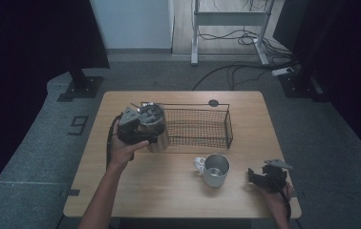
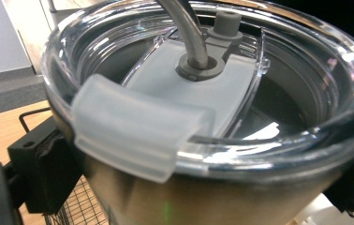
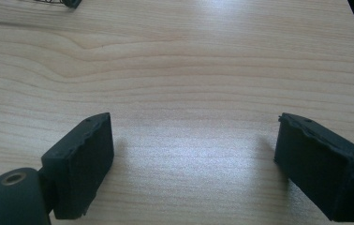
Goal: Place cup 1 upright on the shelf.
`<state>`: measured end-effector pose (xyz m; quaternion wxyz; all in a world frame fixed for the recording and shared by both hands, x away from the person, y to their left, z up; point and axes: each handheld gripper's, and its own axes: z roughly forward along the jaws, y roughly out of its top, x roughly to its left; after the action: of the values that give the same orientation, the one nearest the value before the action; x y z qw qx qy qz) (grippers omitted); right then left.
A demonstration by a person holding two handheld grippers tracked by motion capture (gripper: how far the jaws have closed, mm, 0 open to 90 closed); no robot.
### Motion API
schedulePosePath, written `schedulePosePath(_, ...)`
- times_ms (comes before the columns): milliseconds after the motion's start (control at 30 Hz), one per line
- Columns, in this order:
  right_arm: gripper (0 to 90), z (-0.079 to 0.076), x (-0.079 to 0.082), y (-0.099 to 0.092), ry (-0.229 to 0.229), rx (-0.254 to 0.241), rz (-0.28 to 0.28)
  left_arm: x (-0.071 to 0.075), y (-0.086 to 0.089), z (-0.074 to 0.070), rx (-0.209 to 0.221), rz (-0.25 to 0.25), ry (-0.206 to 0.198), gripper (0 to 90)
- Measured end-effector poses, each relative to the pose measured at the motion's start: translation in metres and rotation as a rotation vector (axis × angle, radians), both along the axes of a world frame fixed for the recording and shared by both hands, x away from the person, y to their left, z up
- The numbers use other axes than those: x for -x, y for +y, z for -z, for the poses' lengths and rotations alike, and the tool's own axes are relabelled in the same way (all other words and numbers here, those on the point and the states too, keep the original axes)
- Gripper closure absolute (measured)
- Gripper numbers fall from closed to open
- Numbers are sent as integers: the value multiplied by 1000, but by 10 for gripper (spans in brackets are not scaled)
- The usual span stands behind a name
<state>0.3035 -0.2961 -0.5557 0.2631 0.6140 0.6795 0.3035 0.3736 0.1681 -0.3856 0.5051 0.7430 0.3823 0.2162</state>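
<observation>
One steel tumbler [image 1: 153, 128] is clamped in the left gripper [image 1: 143, 125] at the wire basket's [image 1: 202, 128] near left corner, not yet inside, while the right gripper [image 1: 260, 177] rests with jaws apart, empty, beside the mug [image 1: 215, 169].

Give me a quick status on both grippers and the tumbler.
Left gripper shut on steel tumbler, at wire basket left end. Right gripper open, empty, over table. Steel mug stands between.

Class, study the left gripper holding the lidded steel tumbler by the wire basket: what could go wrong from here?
1. The tumbler is gripped near its rim; smooth steel might slip.
2. It sits at the wire basket edge and could snag the rim.
3. Its straw could knock the left gripper if tilted.
</observation>
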Motion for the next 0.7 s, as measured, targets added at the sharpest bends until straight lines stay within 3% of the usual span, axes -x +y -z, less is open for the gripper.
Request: schedulePosePath(700, 115, 0, 0, 0, 2, 1, -2, -12, 1, -5, -1, -12, 1, 42)
